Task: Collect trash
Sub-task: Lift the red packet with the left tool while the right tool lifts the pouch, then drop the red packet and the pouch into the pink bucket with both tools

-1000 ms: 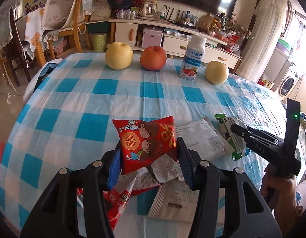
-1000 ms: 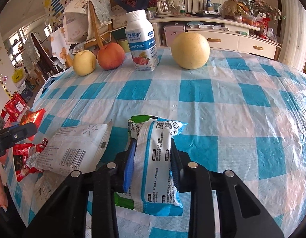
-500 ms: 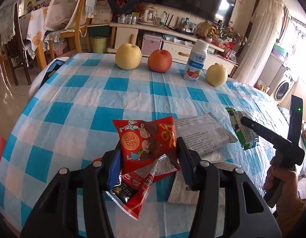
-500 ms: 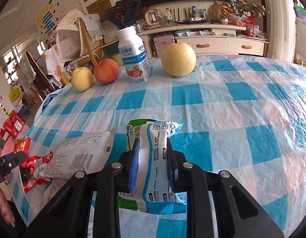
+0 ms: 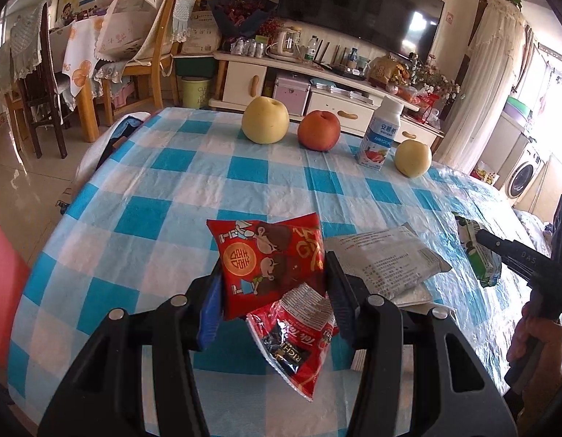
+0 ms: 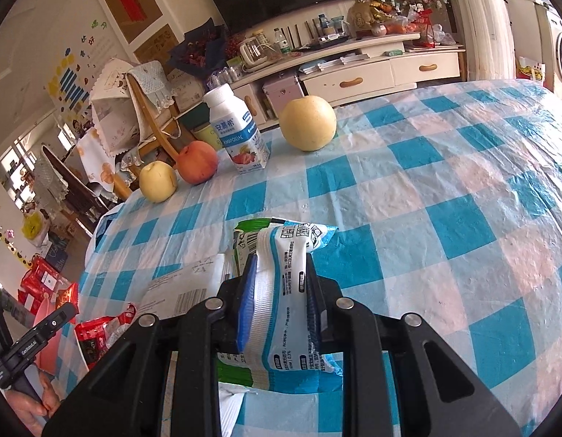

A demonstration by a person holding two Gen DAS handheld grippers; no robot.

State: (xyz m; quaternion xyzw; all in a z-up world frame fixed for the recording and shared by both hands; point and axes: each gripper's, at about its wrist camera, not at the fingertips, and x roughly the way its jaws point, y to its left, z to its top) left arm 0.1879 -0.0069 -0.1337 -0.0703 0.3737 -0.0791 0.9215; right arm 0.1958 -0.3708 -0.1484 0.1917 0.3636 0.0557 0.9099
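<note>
My left gripper is shut on a red snack packet and holds it above the checked table; a second red and black wrapper hangs below it. A grey-white wrapper lies flat on the table to the right. My right gripper is shut on a white and blue wrapper, with a green and white wrapper pressed behind it, both lifted off the cloth. From the left wrist view the right gripper shows at the right edge, carrying its wrappers.
Two yellow pears, a red apple and a white drink bottle stand along the table's far edge. A pink bin sits by the table's left side. Chairs and a TV cabinet stand beyond.
Both grippers have risen and pulled back from the table with their wrappers. The second red wrapper has come up with the left gripper's packet. The right wrist view has tilted.
</note>
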